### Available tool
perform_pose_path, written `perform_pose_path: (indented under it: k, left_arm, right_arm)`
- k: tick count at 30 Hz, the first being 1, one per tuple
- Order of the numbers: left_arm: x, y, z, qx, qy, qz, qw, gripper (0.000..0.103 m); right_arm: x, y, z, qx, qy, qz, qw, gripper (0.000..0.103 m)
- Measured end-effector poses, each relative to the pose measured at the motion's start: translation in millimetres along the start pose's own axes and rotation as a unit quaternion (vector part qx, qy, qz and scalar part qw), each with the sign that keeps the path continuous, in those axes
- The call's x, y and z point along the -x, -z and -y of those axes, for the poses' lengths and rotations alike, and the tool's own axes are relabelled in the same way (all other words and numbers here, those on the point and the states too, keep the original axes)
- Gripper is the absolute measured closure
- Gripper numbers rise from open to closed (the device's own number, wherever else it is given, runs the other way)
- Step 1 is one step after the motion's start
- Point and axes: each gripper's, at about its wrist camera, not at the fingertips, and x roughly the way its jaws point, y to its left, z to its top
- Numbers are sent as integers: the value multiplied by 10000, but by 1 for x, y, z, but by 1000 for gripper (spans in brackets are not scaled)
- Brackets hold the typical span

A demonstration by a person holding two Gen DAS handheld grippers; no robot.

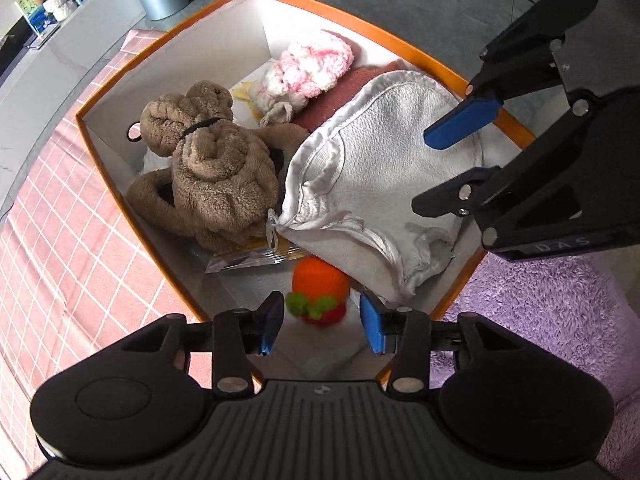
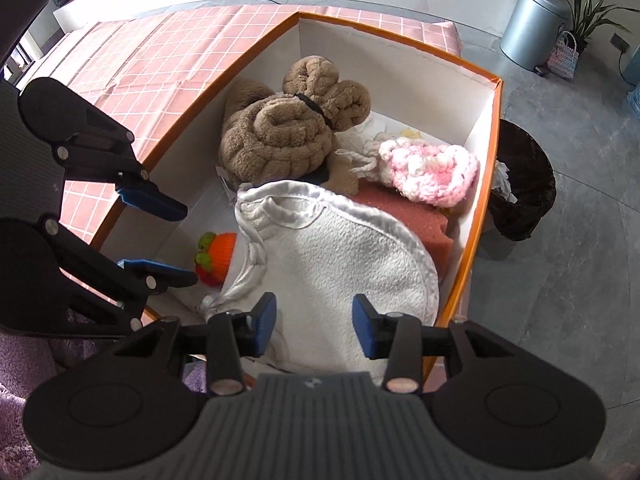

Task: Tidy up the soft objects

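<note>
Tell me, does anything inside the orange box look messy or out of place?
Nothing looks damaged or spilled. The white cloth lies crumpled, not folded, one edge draped against the wall of the box. A small orange knitted toy lies on its side beside it.

Orange box, white inside; brown plush, pink-white knit, grey-white cloth, pink checked surface, purple rug.

We see the box nearly full: the white cloth covers its near half, the brown bundle and pink knit crowd the far half. Bare floor shows only left of the cloth, around the orange toy. The box's walls hem every side.
</note>
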Motion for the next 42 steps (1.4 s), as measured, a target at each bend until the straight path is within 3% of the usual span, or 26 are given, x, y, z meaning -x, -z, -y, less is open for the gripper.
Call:
perform_pose_path:
  k: [6, 10, 12, 16, 20, 23, 27, 29, 31, 35, 39, 42]
  left_arm:
    - [17, 6, 0, 89, 40, 322, 9994, 44]
    - [39, 13, 2, 214, -56, 797, 9966, 43]
    - [52, 17, 4, 314, -160, 1120, 9931, 39]
    - [79, 32, 9, 545, -467, 1879, 9796, 37]
    - [101, 47, 13, 795, -851, 2681, 9563, 33]
    - [111, 60, 17, 1051, -1153, 3230, 9334, 32]
    - [114, 78, 22, 1399, -1614, 3690, 9045, 25]
    - [113, 86, 23, 1617, -1748, 3916, 8888, 14]
    - [116, 96, 26, 1796, -1898, 4135, 8722, 14]
    - [114, 109, 33, 1996, -2379, 4339, 8457, 2]
    - [109, 115, 40, 2244, -2859, 4446, 8187, 0]
    - [103, 122, 37, 2433, -2881, 4520, 8084, 0]
  right_arm:
    - [16, 4, -4, -5, 113, 177, 9998, 50]
    - [34, 6, -11, 5, 310, 525, 9981, 39]
    - [45, 8, -17, 105, 464, 747, 9961, 33]
    - [67, 13, -31, 292, 847, 1273, 9878, 30]
    - [86, 22, -46, 525, 1051, 1897, 9748, 27]
    - [92, 27, -60, 725, 1225, 2216, 9647, 26]
    - [95, 35, -76, 760, 1473, 2731, 9476, 20]
    - [94, 39, -80, 640, 1459, 2949, 9421, 15]
    - [92, 46, -84, 453, 1508, 3173, 9352, 9]
    - [83, 58, -90, -37, 1697, 3601, 9173, 3]
    - [71, 74, -95, -624, 1845, 3898, 9001, 3]
    - [59, 83, -100, -965, 2028, 3926, 8919, 3]
